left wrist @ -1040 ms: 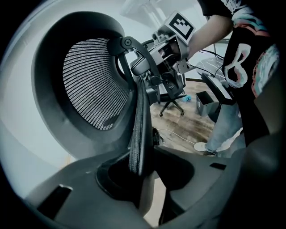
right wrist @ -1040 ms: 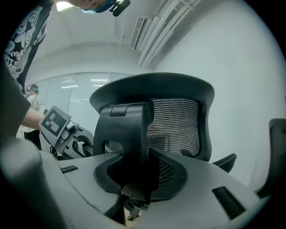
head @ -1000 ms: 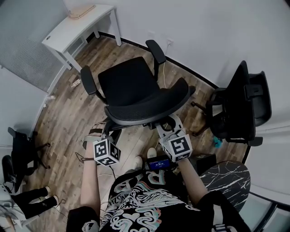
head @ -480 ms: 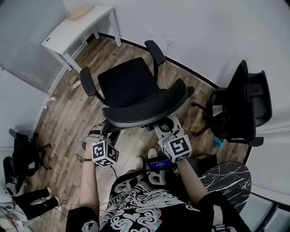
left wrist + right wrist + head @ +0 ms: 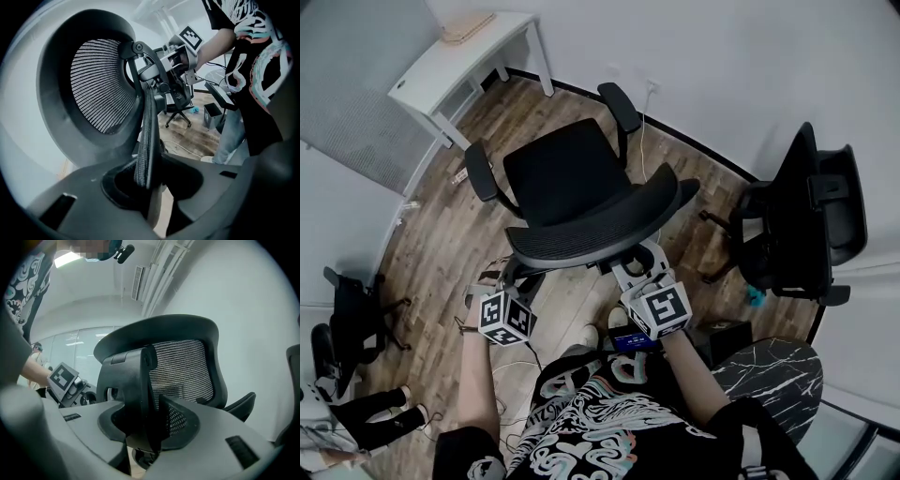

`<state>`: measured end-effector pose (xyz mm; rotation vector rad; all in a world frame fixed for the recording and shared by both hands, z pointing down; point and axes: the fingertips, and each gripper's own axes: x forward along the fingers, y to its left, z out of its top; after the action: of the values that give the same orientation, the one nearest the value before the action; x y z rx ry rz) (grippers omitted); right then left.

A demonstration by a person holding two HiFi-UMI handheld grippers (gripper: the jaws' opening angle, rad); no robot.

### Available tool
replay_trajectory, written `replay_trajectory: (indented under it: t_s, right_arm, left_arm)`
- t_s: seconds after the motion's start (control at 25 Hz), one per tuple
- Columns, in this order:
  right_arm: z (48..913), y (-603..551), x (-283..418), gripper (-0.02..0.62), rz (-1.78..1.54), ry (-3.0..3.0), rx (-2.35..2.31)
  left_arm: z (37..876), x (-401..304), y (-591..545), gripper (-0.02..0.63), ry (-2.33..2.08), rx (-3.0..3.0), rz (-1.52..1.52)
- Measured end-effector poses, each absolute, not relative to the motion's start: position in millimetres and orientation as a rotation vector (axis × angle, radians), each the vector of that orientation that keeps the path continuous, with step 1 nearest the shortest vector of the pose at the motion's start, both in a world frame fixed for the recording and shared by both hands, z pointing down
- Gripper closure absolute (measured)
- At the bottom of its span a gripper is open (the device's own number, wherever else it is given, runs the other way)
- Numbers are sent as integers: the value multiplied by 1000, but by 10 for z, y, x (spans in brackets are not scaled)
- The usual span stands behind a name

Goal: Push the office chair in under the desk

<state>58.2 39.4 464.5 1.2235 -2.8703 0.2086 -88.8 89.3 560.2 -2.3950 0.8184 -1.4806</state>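
The black office chair stands mid-floor with its seat towards the white desk at the upper left. Its mesh backrest is nearest me. My left gripper is shut on the backrest's thin mesh rim, which runs down between the jaws. My right gripper straddles the backrest's black rear support. Its jaws have just been opening, and a slit of mesh shows beside the support, so the right gripper stands open round it. Each gripper view shows the other gripper across the backrest.
A second black chair stands against the wall at the right. A round marble table and a black box are by my right side. Another chair base and a person's legs are at the left. Cables lie on the wood floor.
The chair's backrest and both grippers sit slightly further left in the head view than a second ago. The desk has not shifted.
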Motion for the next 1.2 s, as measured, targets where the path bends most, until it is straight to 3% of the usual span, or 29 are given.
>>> replay_trajectory:
  t_s: [1.2]
  right_arm:
    - [4668,219,539,457,254,-2906,1166]
  left_arm:
    - [5626,-906,764,462,843,-2374,-1491]
